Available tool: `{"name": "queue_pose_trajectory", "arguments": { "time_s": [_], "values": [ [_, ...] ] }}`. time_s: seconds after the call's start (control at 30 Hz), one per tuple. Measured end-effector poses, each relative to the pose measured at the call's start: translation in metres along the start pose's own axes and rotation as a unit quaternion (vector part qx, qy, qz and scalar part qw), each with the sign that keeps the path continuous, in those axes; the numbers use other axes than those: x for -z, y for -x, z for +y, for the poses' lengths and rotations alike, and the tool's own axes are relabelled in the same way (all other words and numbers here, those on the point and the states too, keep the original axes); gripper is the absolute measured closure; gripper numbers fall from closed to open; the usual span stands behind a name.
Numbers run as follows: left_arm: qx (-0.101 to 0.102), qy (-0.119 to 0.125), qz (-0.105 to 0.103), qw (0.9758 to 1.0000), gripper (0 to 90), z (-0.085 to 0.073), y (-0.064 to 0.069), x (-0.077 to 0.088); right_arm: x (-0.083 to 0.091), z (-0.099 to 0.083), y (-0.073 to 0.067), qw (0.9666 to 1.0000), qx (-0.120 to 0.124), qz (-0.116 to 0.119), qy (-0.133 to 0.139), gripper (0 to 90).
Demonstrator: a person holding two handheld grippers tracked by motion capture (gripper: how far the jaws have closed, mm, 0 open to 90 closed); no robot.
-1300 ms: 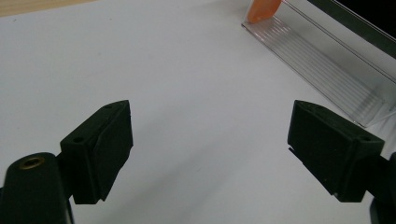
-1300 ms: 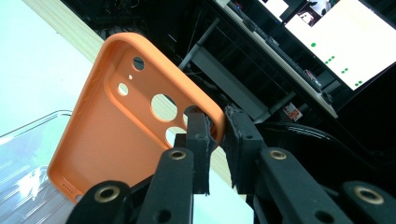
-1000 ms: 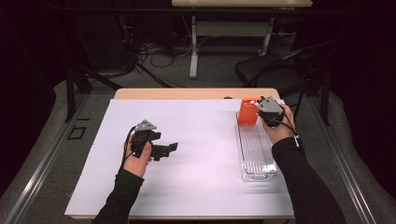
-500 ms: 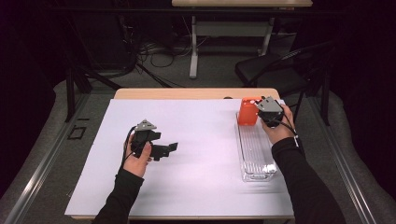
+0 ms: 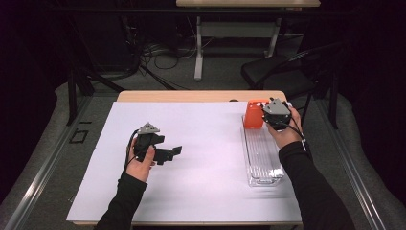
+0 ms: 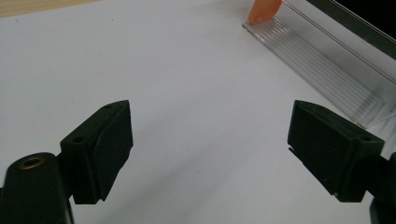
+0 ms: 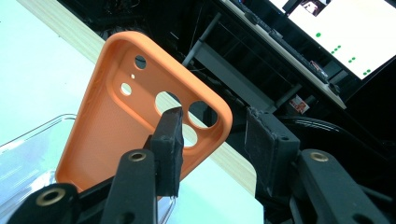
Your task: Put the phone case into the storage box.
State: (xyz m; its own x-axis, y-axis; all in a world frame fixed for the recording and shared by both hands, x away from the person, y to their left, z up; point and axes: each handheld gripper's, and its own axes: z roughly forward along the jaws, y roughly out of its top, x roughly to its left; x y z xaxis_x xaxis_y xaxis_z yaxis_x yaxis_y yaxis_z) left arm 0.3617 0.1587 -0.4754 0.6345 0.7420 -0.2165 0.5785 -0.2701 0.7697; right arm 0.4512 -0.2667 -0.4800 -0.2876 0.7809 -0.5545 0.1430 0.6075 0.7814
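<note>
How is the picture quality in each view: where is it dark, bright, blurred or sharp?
High view: the white table cover is evenly lit, the room behind is almost black. Left gripper view: the near pads are soft and cast faint shadows; the clear tray shows small glints. Right gripper view: the orange phone case is sharp, the bright screen behind is washed out.
</note>
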Motion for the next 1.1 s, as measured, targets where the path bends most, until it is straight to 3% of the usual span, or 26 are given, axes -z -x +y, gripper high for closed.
{"name": "queue_pose_trajectory", "arguments": {
  "time_s": [0.23,0.7,1.1],
  "values": [
    [0.000,0.001,0.000,1.0000,14.3,0.000,0.000,0.000,0.003,0.001,-0.001,1.0000,-0.003,0.006,-0.006,52.2],
    [0.000,0.001,-0.001,1.0000,14.3,0.001,-0.001,0.001,0.012,0.004,-0.003,0.9999,0.014,-0.001,-0.008,47.8],
    [0.001,0.004,-0.004,1.0000,14.3,0.002,-0.002,0.001,0.030,0.008,-0.005,0.9999,-0.007,0.003,-0.009,45.8]
  ]
}}
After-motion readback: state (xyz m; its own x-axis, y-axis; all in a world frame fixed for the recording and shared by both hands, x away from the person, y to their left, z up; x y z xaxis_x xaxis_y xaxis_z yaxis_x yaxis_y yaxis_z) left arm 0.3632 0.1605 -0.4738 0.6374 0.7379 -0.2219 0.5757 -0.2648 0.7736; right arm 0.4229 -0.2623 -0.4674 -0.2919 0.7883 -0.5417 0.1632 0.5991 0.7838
